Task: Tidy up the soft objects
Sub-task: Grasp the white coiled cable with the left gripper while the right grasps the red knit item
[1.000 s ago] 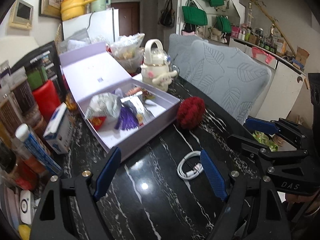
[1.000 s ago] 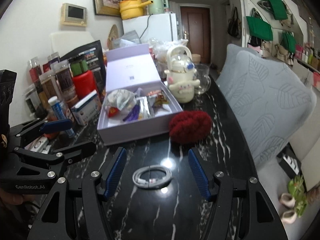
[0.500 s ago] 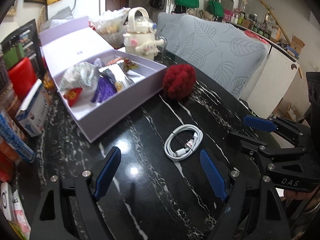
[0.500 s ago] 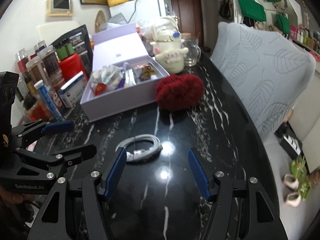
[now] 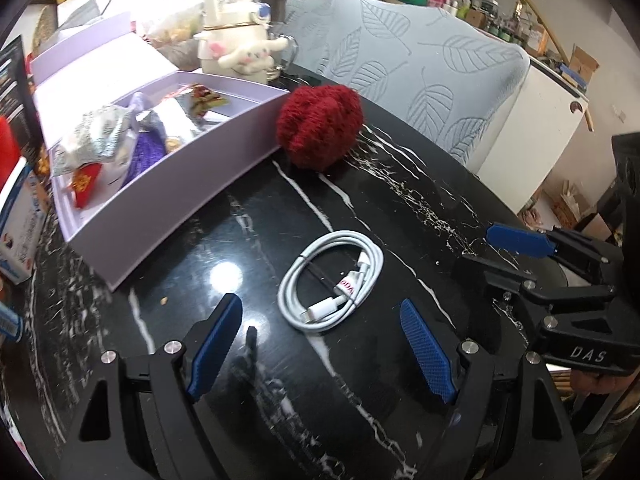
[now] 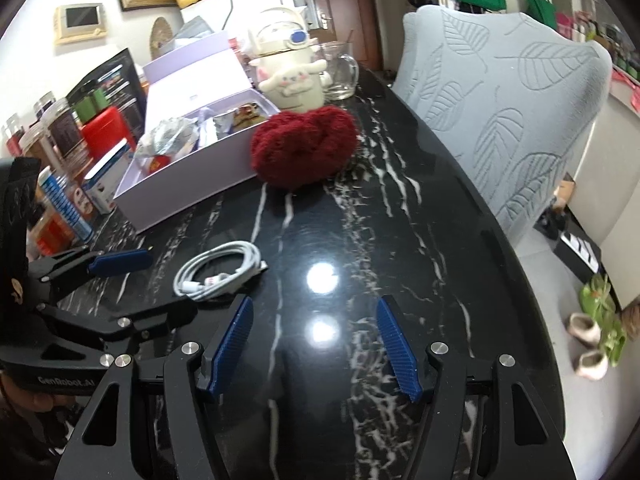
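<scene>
A coiled white charging cable [image 5: 332, 280] lies on the black marble table [image 5: 400, 184], just ahead of my left gripper [image 5: 322, 340], which is open and empty. The cable [image 6: 220, 270] sits to the left of my right gripper [image 6: 316, 340], also open with nothing between its blue pads. Farther back, a fuzzy dark-red soft object [image 5: 320, 126] rests against the corner of an open lilac box [image 5: 160, 176] that holds foil packets and small items. The red object [image 6: 304, 144] and the box [image 6: 192, 188] show in the right wrist view too.
A cream kettle with a plush figure [image 6: 292, 76] and a glass mug [image 6: 340, 72] stand behind the box. Jars, bottles and cartons [image 6: 64, 184] crowd the table's left side. A leaf-patterned chair cover [image 6: 500, 112] runs along the right edge.
Both grippers have come down toward the table and tilted further downward. The cable and the red object now look nearer and larger. Neither gripper's jaws have changed width.
</scene>
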`<state>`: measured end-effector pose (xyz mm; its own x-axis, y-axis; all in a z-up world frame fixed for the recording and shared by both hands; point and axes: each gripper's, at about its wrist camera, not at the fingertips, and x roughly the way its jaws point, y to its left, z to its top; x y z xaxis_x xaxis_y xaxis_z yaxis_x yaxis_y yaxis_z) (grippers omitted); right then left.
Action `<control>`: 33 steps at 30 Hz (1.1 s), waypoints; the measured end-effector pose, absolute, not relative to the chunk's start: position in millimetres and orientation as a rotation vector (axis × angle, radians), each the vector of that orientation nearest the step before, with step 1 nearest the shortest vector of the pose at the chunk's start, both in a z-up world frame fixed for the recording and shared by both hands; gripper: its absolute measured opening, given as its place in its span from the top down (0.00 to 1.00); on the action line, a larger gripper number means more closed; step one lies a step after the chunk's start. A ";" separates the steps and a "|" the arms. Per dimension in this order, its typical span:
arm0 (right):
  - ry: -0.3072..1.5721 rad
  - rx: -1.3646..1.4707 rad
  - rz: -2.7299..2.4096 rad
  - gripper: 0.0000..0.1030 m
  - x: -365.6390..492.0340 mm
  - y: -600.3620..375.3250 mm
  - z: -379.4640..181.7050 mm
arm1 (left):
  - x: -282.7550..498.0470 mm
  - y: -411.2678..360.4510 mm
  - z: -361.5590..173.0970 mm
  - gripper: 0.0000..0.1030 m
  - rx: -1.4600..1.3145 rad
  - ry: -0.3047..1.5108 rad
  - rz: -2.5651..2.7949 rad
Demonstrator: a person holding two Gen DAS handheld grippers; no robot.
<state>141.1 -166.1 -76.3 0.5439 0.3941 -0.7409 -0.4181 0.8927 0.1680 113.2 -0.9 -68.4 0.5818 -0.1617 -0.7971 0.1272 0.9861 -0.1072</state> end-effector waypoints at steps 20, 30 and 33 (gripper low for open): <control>0.891 0.015 0.456 0.38 158.8 -179.3 -85.1 | 141.0 -18.0 -87.8 0.52 0.028 0.954 -0.137; 0.881 0.052 0.490 0.20 185.1 -161.7 -83.7 | 137.0 5.3 -76.4 0.53 -0.015 0.919 -0.090; 0.880 0.051 0.500 0.18 193.9 -153.1 -81.9 | 137.6 10.5 -75.6 0.53 0.002 0.910 -0.066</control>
